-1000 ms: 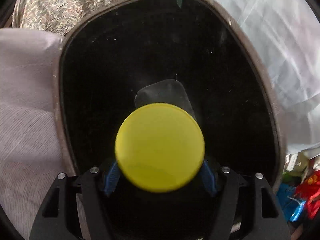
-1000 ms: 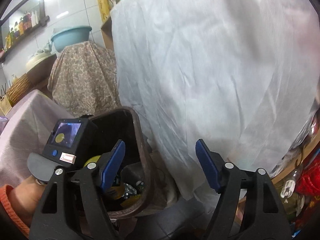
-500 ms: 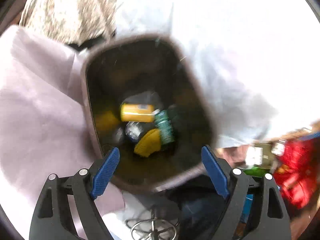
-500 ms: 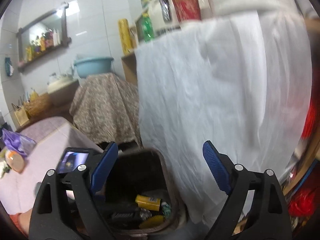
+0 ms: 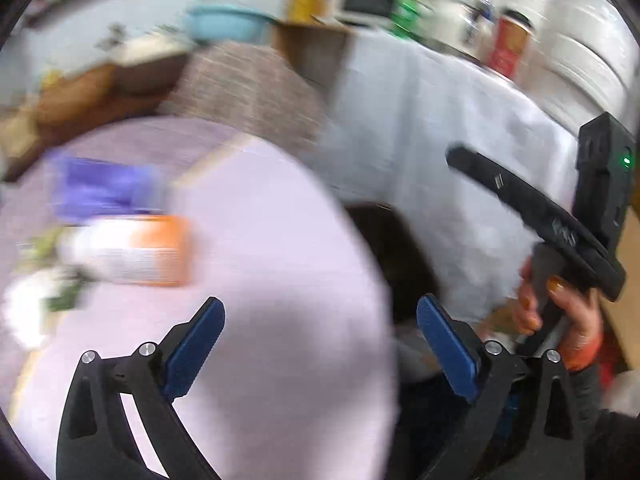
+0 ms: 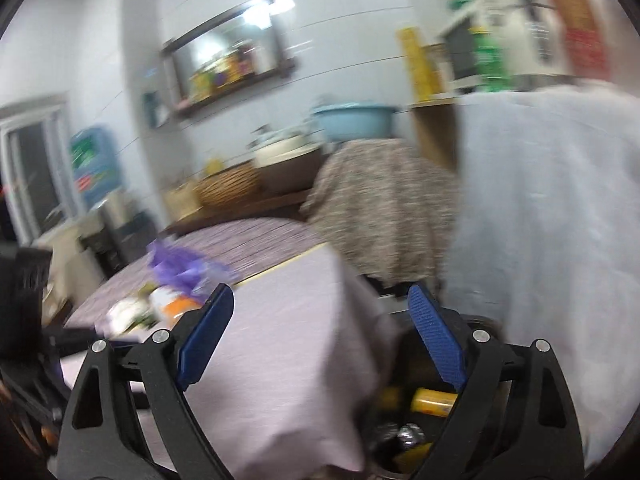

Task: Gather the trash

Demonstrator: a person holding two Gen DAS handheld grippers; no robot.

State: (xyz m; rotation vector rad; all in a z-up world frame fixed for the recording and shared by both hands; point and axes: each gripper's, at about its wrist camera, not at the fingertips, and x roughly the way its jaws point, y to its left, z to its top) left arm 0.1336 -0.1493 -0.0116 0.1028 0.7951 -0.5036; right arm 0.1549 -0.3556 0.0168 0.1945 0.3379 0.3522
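Observation:
Both views are motion-blurred. My left gripper (image 5: 320, 312) is open and empty above the lilac-covered table (image 5: 280, 280). On the table's left lie an orange-and-white packet (image 5: 132, 250), a purple bag (image 5: 96, 190) and some white and green scraps (image 5: 36, 292). My right gripper (image 6: 320, 300) is open and empty, held over the table's corner beside the dark trash bin (image 6: 404, 436), which holds a yellow can (image 6: 434, 397) and other trash. The packet (image 6: 172, 304) and purple bag (image 6: 180, 266) also show in the right wrist view.
A white-draped counter (image 5: 460, 120) stands to the right of the bin, with a red cup (image 5: 510, 46) and bottles on top. A floral-covered stand (image 6: 380, 204) with a blue basin (image 6: 352, 120) is behind. The other hand-held gripper (image 5: 560, 232) is at the right.
My left gripper let go of the yellow lid into the bin, then swung up and left over the table. My right gripper rose and turned left toward the table.

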